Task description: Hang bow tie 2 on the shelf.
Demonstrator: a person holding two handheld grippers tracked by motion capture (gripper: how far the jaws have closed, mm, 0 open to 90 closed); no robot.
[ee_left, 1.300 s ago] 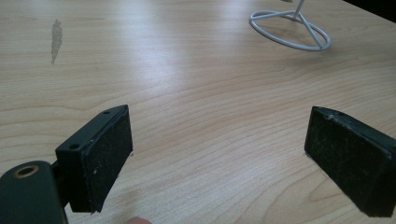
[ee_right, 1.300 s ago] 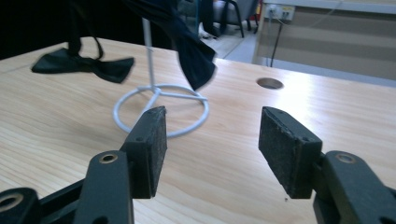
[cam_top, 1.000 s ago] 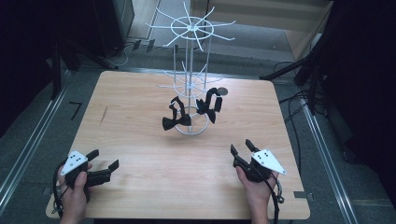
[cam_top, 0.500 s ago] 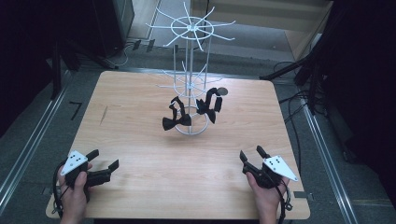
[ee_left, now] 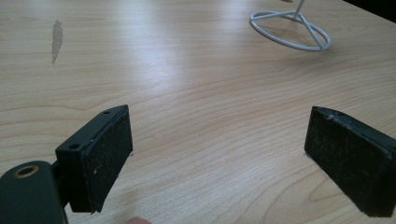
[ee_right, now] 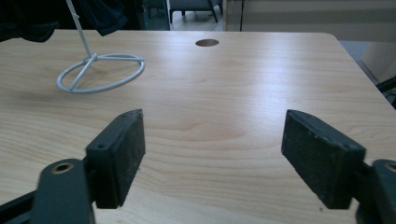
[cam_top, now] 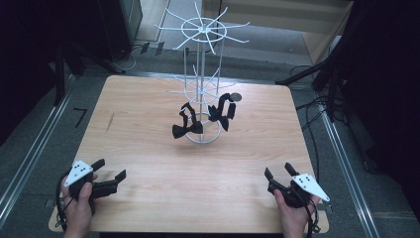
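Left gripper (cam_top: pixel 110 173) sits at the desk's (cam_top: pixel 148 208) near left corner, jaws spread wide, nothing between them — in the left gripper view (ee_left: pixel 217 154) only bare wood shows between the two black pads (ee_left: pixel 105 154). A hand (cam_top: pixel 79 203) grips it from below; the grey plate (cam_top: pixel 78 172) is on top.

Right gripper (cam_top: pixel 278 172) is at the near right corner, jaws also wide apart and empty; the right gripper view (ee_right: pixel 212 156) shows plain desk between its pads (ee_right: pixel 126 149). The right hand (cam_top: pixel 292 213) holds it, its grey plate (cam_top: pixel 310 186) angled toward the right edge.

Both grippers are well apart from the white wire rack (cam_top: pixel 202 74), which stands past the desk's middle, nearer the far edge. Its ring base (cam_top: pixel 198 131) rests on the wood — seen too in the left gripper view (ee_left: pixel 290 30) and the right gripper view (ee_right: pixel 100 72).

Two black bow ties hang on the rack's low hooks: one (cam_top: pixel 187 126) on the left side, one (cam_top: pixel 221 111) on the right.

A small round hole (cam_top: pixel 236 97) lies just beside the rack, toward the far right corner.
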